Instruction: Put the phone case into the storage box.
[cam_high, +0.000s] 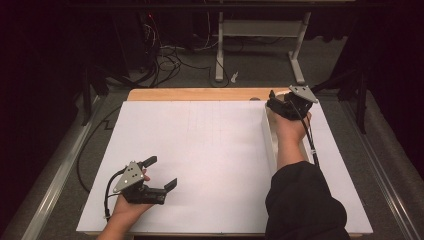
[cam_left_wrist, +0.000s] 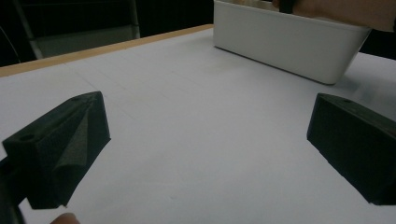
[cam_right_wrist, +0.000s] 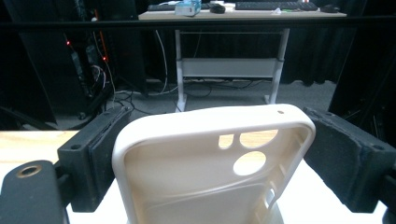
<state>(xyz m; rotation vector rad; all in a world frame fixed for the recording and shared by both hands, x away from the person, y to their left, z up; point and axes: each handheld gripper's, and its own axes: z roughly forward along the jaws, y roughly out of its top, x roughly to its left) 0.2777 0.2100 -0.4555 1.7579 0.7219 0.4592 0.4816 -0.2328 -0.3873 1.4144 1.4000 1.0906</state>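
2 grippers: right gripper (cam_right_wrist: 210, 158) pinches a phone case (cam_right_wrist: 210, 154) by its edges, left gripper (cam_high: 162, 172) spread over bare table (cam_high: 200, 140).

High view overhead facing forward — gripper views low, close.

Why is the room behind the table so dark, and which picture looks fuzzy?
High view: light falls on the white table, so the room behind goes black. Left gripper view: the left claw looks soft and blurry up close; the white bin is clearer. Right gripper view: the phone case in the right claw is sharp.
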